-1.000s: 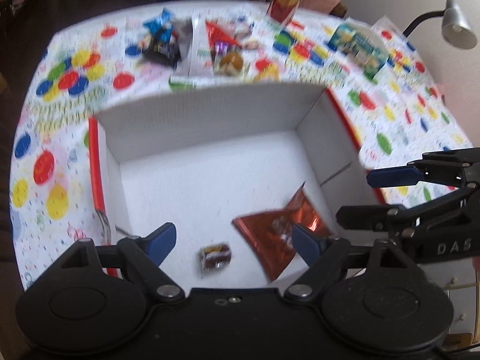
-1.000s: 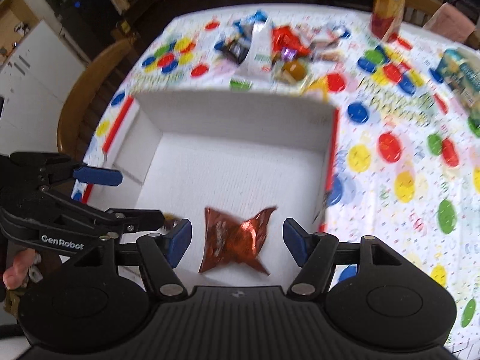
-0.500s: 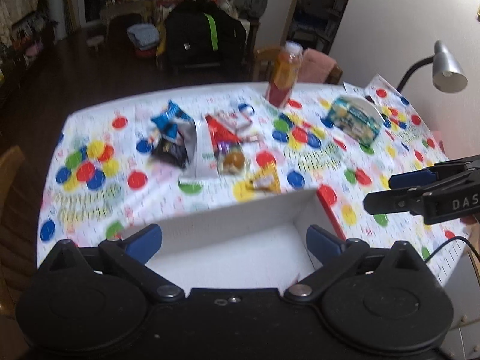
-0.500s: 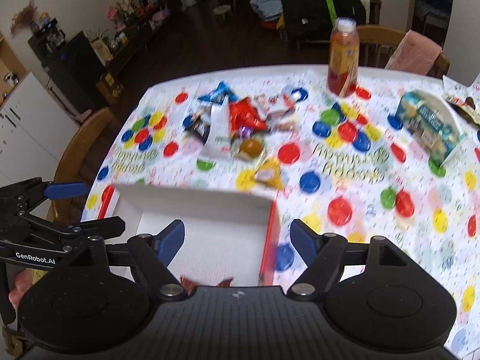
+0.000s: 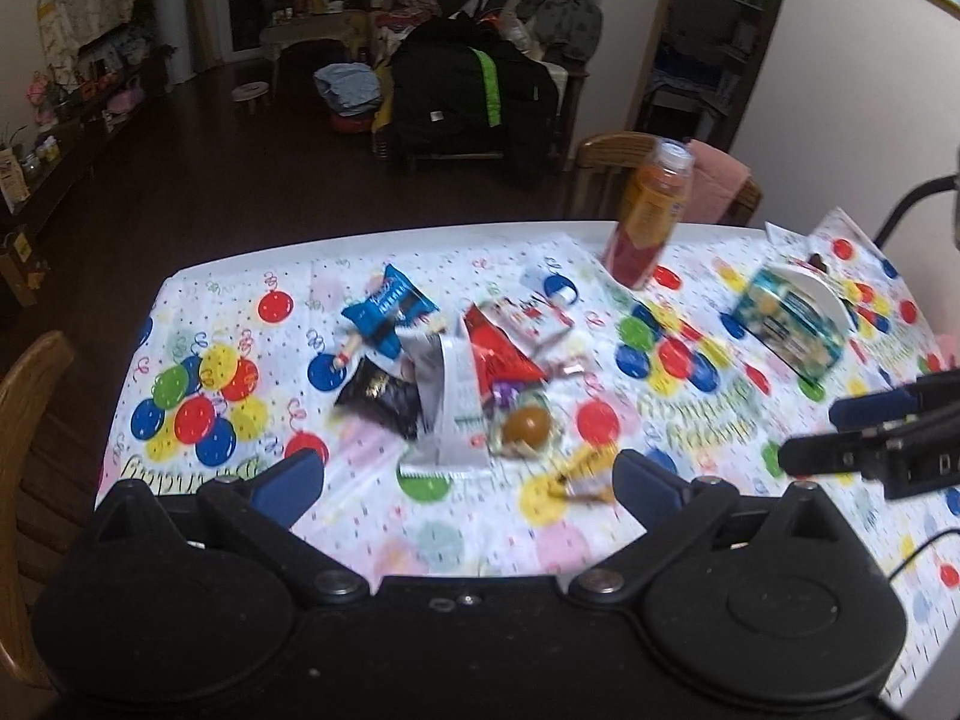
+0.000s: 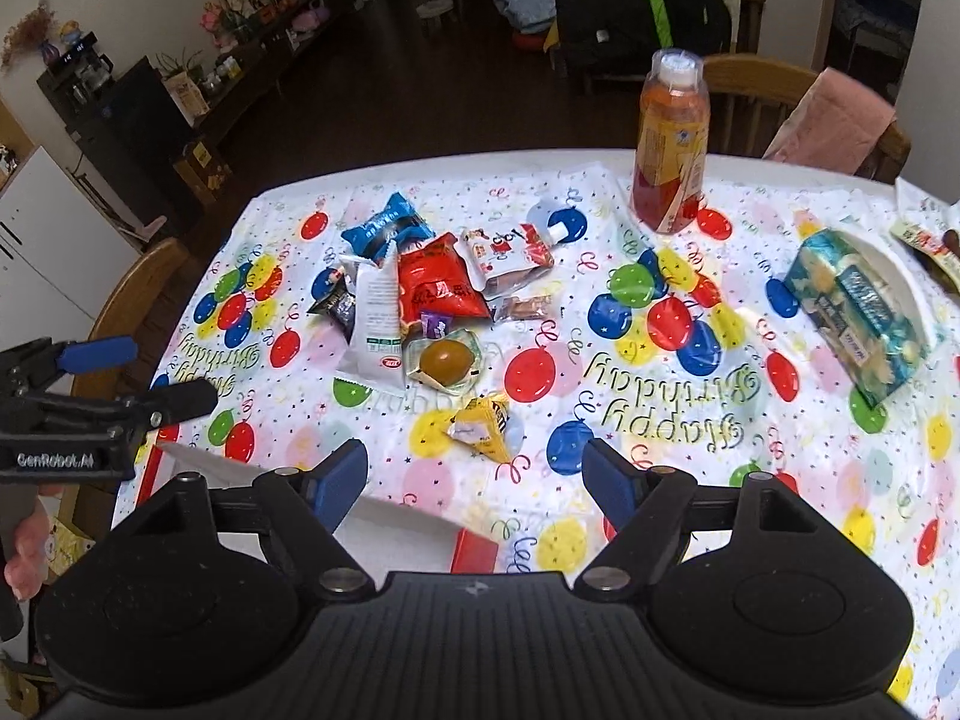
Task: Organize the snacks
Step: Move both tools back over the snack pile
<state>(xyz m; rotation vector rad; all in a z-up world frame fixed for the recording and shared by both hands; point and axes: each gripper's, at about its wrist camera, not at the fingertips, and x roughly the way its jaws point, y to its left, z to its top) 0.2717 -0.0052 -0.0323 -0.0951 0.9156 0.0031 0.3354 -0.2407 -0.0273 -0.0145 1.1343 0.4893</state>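
Both the left gripper (image 5: 465, 480) and right gripper (image 6: 474, 477) are spread and empty, and the yellow packet (image 6: 483, 426) lies mid-frame just ahead of the right gripper, the nearer one.

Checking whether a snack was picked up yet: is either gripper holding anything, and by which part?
Nothing is held. The left gripper and right gripper both stand open and empty above the tablecloth; the yellow snack packet lies untouched.

Our left gripper (image 5: 465, 483) black with blue fingertip pads (image 5: 288, 483), silver pivot screws, our right gripper (image 6: 474, 480) likewise, ribbed housing, white "GenRobot.AI" lettering
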